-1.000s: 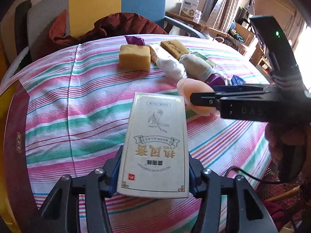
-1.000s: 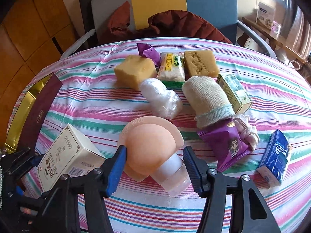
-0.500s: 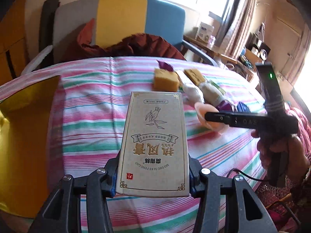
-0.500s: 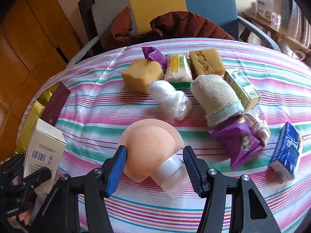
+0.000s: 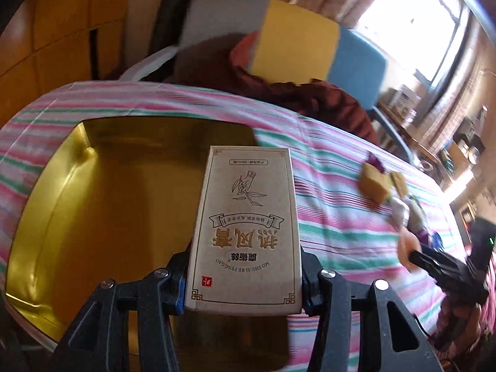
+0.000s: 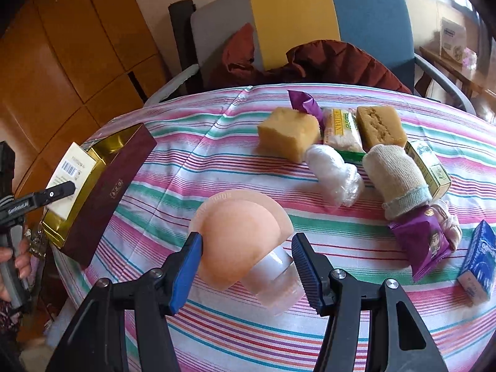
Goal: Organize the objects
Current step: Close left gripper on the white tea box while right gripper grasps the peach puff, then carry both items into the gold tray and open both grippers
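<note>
A beige carton with gold lettering point(image 5: 248, 217) is clamped upright between the jaws of my left gripper point(image 5: 244, 279), which hangs over the open gold-lined box point(image 5: 108, 201) at the table's left edge. In the right wrist view the same carton point(image 6: 73, 170) and left gripper point(image 6: 62, 189) show above that box's maroon wall point(image 6: 105, 192). My right gripper point(image 6: 245, 257) is shut on a peach dome-shaped object with a translucent base point(image 6: 235, 229), just over the striped cloth.
Across the striped table point(image 6: 201, 142) lie a yellow sponge point(image 6: 288, 131), a brown sponge point(image 6: 379, 127), a snack packet point(image 6: 341, 130), a plastic bundle point(image 6: 334, 176), a sock point(image 6: 396, 179), a green carton point(image 6: 429, 167), a purple packet point(image 6: 424, 245) and a blue carton point(image 6: 479, 257). A chair point(image 6: 294, 15) stands behind.
My left gripper has swung left with the beige carton, from over the cloth to above the gold-lined box. The right gripper drifted slightly, still holding the peach object.
</note>
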